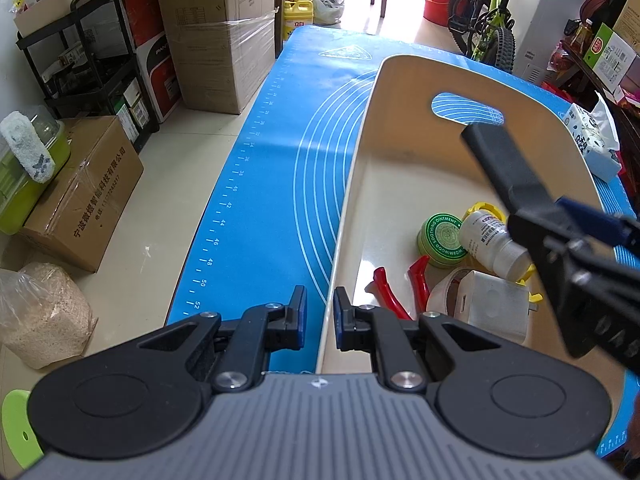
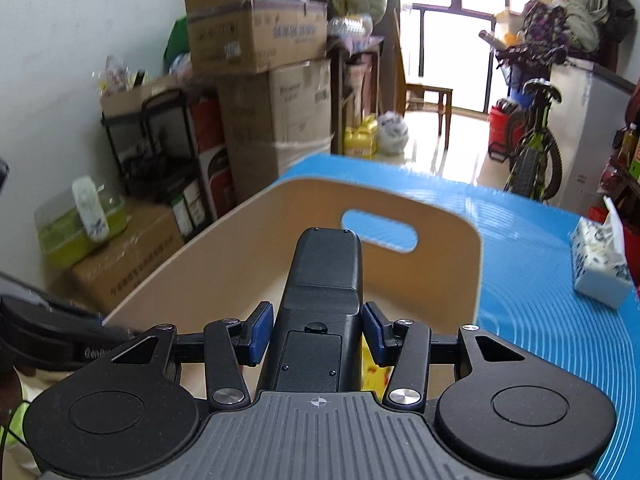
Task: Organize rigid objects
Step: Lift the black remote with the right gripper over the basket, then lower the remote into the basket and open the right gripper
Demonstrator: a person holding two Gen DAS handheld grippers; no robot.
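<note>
A beige bin (image 1: 362, 160) with a handle slot stands on the blue mat (image 1: 276, 152). My left gripper (image 1: 320, 316) is shut on the bin's near left wall. Inside lie a green ointment tin (image 1: 442, 240), a white bottle (image 1: 492, 244), red-handled pliers (image 1: 390, 288) and a white tape measure (image 1: 492, 304). My right gripper (image 2: 316, 334) is shut on a black remote control (image 2: 322, 288) and holds it over the bin (image 2: 476, 280). The remote also shows in the left wrist view (image 1: 504, 168).
A tissue pack (image 2: 600, 264) lies on the mat to the right of the bin. Cardboard boxes (image 1: 216, 32), a black rack (image 1: 92, 64) and a green container (image 1: 28, 176) stand on the floor at left. A bicycle (image 1: 492, 20) stands beyond the table.
</note>
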